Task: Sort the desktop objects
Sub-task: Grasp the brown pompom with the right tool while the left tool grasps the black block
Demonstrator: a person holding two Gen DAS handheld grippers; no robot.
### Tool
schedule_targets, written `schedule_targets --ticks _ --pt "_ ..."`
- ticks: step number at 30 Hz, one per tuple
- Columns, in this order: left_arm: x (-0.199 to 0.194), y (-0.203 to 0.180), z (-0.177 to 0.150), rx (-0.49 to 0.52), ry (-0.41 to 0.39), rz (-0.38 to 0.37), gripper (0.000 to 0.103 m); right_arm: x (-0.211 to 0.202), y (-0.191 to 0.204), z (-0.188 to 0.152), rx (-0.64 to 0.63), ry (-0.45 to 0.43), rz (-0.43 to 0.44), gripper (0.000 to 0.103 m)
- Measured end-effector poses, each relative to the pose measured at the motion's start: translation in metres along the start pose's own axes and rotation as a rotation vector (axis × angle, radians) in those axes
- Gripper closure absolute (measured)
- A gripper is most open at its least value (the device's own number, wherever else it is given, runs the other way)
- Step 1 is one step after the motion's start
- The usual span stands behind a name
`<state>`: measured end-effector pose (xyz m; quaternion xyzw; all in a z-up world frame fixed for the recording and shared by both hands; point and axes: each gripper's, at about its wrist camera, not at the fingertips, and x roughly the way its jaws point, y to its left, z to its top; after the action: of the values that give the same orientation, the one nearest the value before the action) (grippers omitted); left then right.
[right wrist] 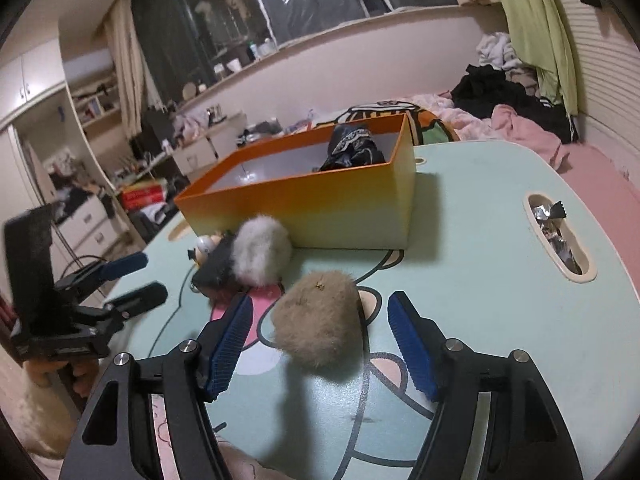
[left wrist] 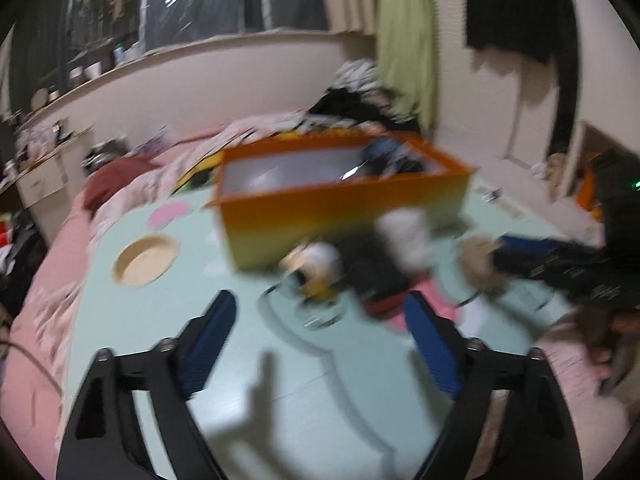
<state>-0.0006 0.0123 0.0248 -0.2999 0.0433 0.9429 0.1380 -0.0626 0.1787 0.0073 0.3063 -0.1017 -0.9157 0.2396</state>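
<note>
We note a tan fur pompom (right wrist: pixel 320 316) lying on the table, a grey-white one (right wrist: pixel 260 256) against the orange box (right wrist: pixel 312 204), which holds dark cloth (right wrist: pixel 352 152).

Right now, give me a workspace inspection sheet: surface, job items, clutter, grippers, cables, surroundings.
Surface: mint cartoon-print table, on a pink bed.
Job's things: orange box holding a dark bundle; tan pompom, white pompom, black item, small figure outside it.
Clutter: foil wrappers in the table's slot.
Grippers: right gripper open around the tan pompom, pads clear; left gripper open, empty.
Cables: thin dark cord.
Surroundings: clothes pile, shelves, window.
</note>
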Motion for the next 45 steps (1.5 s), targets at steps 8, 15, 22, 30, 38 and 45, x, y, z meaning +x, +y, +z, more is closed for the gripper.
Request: schedule_targets --ticks 8,15,22,30,38,45 --pt "0.054 -0.039 0.038 0.042 0.115 -0.049 0.057 -0.004 0.0 0.002 0.01 -0.019 0.007 0.033" --pt "0.042 -0.042 0.026 0.085 0.119 -0.044 0.058 -0.003 0.0 0.002 0.01 -0.013 0.011 0.033" --pt "0.015 -0.05 -0.012 0.132 0.153 -0.132 0.058 -0.003 -0.001 0.003 0.011 -0.013 0.012 0.033" --pt "0.022 -0.056 0.038 0.096 0.076 -0.131 0.036 -0.001 -0.001 0.001 0.018 -0.013 0.017 0.033" --pt "0.049 -0.066 0.023 0.147 0.226 -0.131 0.031 0.0 0.001 -0.001 0.024 -0.012 0.018 0.033" --pt "0.036 -0.062 0.008 0.141 0.209 -0.162 0.042 0.0 0.002 0.0 0.021 -0.005 0.009 0.033"
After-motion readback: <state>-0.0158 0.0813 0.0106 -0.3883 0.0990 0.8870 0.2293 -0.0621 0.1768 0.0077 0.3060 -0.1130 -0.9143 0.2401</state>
